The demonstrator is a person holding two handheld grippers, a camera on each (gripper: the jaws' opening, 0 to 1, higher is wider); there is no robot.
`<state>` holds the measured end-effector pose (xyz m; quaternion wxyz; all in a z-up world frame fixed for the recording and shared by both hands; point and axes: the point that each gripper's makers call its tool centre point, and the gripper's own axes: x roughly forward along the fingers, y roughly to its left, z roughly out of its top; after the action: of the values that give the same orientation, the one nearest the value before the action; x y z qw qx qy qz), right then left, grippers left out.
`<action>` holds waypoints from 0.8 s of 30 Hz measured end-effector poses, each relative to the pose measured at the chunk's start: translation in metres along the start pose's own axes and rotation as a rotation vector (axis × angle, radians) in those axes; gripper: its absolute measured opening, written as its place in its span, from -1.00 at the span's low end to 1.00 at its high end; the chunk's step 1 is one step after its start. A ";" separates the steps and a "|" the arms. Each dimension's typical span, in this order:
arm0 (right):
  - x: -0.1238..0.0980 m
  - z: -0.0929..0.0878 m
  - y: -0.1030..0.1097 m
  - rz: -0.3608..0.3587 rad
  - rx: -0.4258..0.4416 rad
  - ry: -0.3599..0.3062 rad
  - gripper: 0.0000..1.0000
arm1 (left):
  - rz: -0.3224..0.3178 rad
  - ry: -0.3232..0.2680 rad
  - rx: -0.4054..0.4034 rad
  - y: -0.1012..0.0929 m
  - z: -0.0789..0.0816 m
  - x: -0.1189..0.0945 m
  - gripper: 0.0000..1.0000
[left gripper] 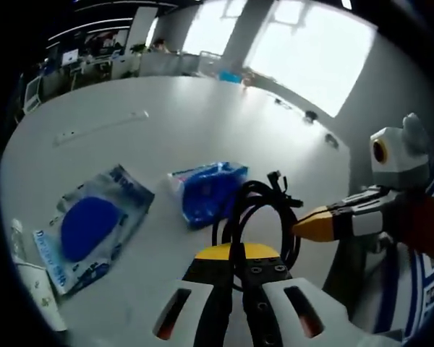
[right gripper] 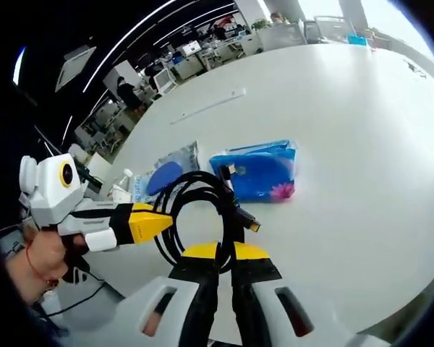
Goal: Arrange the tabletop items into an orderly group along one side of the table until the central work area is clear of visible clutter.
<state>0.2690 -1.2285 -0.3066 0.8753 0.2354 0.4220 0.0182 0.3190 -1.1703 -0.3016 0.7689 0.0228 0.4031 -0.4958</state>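
A coiled black cable [left gripper: 264, 210] hangs above the white table [left gripper: 202, 116]. My left gripper [left gripper: 235, 253] is shut on the coil's near side. My right gripper [left gripper: 304, 225] comes in from the right, its yellow tip against the coil. In the right gripper view the cable [right gripper: 202, 199] loops up from my right gripper [right gripper: 224, 251], which is shut on it, while the left gripper [right gripper: 163, 220] meets the loop from the left. A blue packet [left gripper: 206, 189] [right gripper: 260, 172] lies on the table behind the cable. A clear bag with a blue disc [left gripper: 94, 224] [right gripper: 166, 173] lies beside it.
A small bottle [left gripper: 18, 242] [right gripper: 121, 184] and a paper cup [left gripper: 40, 289] stand at the table's edge near the clear bag. A white strip [left gripper: 101, 126] [right gripper: 206, 106] lies farther out. A hand [right gripper: 43, 260] holds the left gripper. Desks and windows lie beyond the table.
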 end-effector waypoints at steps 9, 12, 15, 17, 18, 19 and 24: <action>0.013 -0.015 -0.004 0.006 0.005 0.068 -0.96 | 0.009 0.052 -0.058 0.006 -0.021 0.006 -1.00; 0.018 -0.017 -0.005 0.006 0.002 0.085 -0.96 | 0.017 0.064 -0.074 0.009 -0.025 0.009 -1.00; 0.021 -0.019 -0.006 0.006 0.003 0.098 -0.96 | 0.025 0.075 -0.090 0.012 -0.028 0.012 -1.00; 0.024 -0.019 -0.007 0.004 -0.001 0.107 -0.96 | 0.029 0.078 -0.100 0.013 -0.029 0.013 -1.00; 0.026 -0.020 -0.008 0.005 0.002 0.113 -0.95 | 0.030 0.079 -0.100 0.014 -0.029 0.013 -1.00; 0.027 -0.020 -0.008 0.007 0.003 0.119 -0.95 | 0.035 0.085 -0.105 0.015 -0.030 0.014 -1.00; 0.031 -0.022 -0.009 0.002 -0.002 0.143 -0.95 | 0.042 0.105 -0.124 0.018 -0.034 0.016 -1.00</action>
<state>0.2713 -1.2209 -0.3452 0.8432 0.2331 0.4830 0.0361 0.3159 -1.1585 -0.3417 0.7568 0.0093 0.4721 -0.4519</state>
